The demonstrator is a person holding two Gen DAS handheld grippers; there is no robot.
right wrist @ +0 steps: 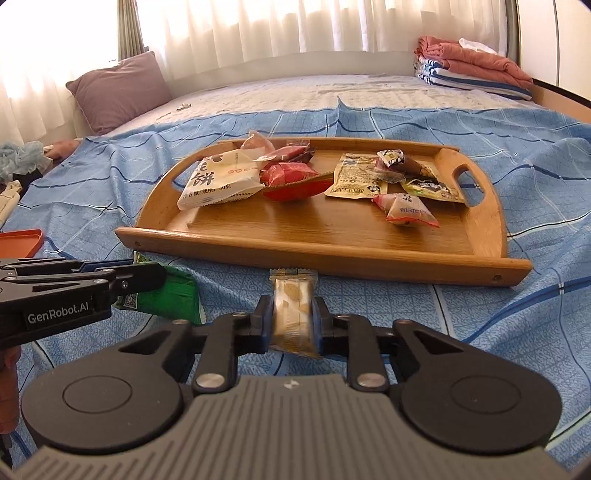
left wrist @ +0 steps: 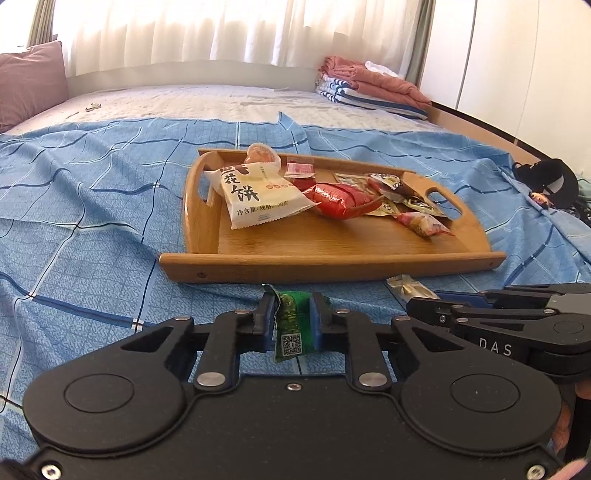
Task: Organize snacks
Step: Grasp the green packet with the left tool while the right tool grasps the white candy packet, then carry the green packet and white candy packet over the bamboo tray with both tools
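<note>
On a blue-sheeted bed, the left claw pinches a green snack packet; the right claw pinches a beige wafer packet. Just ahead of both, a wooden tray holds snacks.

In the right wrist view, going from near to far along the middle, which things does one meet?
right hand-held gripper holding the beige snack bar → wooden tray → red packet → white bedcover → curtain
</note>
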